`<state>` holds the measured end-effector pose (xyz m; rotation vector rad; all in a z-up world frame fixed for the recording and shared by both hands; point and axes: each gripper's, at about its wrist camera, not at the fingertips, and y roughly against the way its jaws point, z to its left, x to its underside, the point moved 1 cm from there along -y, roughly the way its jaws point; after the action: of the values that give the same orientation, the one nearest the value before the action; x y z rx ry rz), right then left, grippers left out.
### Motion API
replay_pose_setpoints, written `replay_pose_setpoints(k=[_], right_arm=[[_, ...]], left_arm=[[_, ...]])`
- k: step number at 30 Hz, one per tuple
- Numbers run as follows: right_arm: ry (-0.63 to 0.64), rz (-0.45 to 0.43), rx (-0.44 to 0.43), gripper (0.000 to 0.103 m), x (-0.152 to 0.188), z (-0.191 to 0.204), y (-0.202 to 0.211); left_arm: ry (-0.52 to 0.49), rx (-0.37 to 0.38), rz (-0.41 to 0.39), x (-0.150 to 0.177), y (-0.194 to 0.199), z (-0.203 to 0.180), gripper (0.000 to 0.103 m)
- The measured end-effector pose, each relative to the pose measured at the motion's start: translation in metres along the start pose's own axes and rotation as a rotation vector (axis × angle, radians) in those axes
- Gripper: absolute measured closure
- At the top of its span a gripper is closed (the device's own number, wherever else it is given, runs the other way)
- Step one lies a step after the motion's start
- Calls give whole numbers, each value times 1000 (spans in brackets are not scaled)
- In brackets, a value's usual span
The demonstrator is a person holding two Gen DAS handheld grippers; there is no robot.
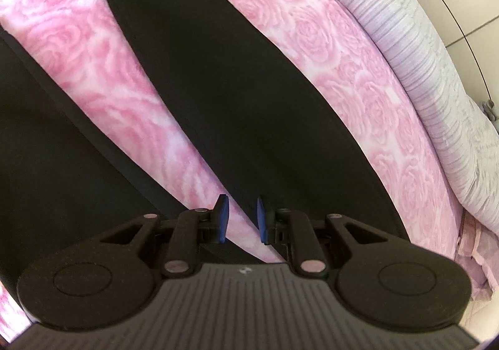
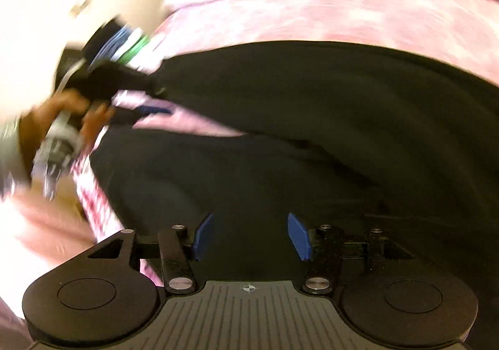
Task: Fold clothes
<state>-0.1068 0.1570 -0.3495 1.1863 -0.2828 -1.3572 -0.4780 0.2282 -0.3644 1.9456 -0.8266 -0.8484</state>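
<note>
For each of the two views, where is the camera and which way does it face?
Left wrist: on the left claw, angled down at a black garment on a pink rose-print cover; narrow gap between its blue pads.
Right wrist: on the right claw, open over the garment, blurred; a hand holding the left claw shows at left.
Shared: garment, pink cover.

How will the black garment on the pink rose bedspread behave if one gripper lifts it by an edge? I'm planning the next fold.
The black garment will probably drape limply: in the right wrist view it lies in soft ripples. Its long section would likely trail and drag on the plush pink bedspread. It looks thick, so likely moderately heavy.
</note>
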Motion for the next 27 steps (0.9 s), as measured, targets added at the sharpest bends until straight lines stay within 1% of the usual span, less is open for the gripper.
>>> replay_pose_setpoints(k=[2, 3, 5, 8, 9, 10, 11, 12, 14, 16, 17, 18, 19, 20, 21, 22, 24, 27], right_arm=[[-22, -23, 107, 47, 3, -15, 9], [-62, -50, 154, 47, 3, -30, 19], [-183, -109, 256, 47, 0, -76, 43], [-367, -185, 425, 47, -6, -156, 80], [-410, -199, 448, 47, -8, -181, 88], [-443, -209, 451, 48, -10, -204, 94], [-477, -218, 455, 51, -13, -228, 99], [-491, -219, 442, 52, -17, -244, 100], [-501, -213, 409, 53, -23, -268, 96], [-520, -200, 386, 53, -20, -283, 93], [-531, -192, 376, 55, -18, -287, 89], [-530, -181, 360, 61, -19, -289, 85], [-521, -168, 340, 81, -22, -293, 81], [-502, -154, 348, 89, -25, -295, 78], [-465, -158, 352, 94, -26, -293, 78], [-422, -174, 345, 101, -27, -290, 80], [-402, -252, 345, 102, -28, -285, 91], [-512, -432, 399, 102, -24, -295, 112]], left_arm=[[-5, 2, -3, -2, 0, -1, 89], [-10, 2, -4, -3, -1, -2, 89], [-19, 4, -6, -4, -2, -5, 89], [-18, 12, -3, -5, -8, -9, 89], [-19, 14, -1, -5, -10, -12, 89], [-22, 16, 2, -5, -12, -14, 89], [-26, 17, 6, -4, -15, -16, 89], [-30, 19, 10, -3, -17, -19, 89], [-39, 19, 16, -3, -21, -23, 89], [-44, 20, 19, -2, -23, -27, 89], [-46, 18, 20, -3, -25, -28, 89], [-50, 15, 20, -3, -26, -29, 89], [-53, 12, 21, -4, -27, -31, 89], [-56, 8, 20, -4, -29, -32, 89], [-57, 4, 19, -5, -30, -33, 89], [-58, 1, 18, -5, -31, -34, 89], [-62, -1, 14, -7, -33, -36, 89], [-77, -1, 0, -9, -35, -40, 89]])
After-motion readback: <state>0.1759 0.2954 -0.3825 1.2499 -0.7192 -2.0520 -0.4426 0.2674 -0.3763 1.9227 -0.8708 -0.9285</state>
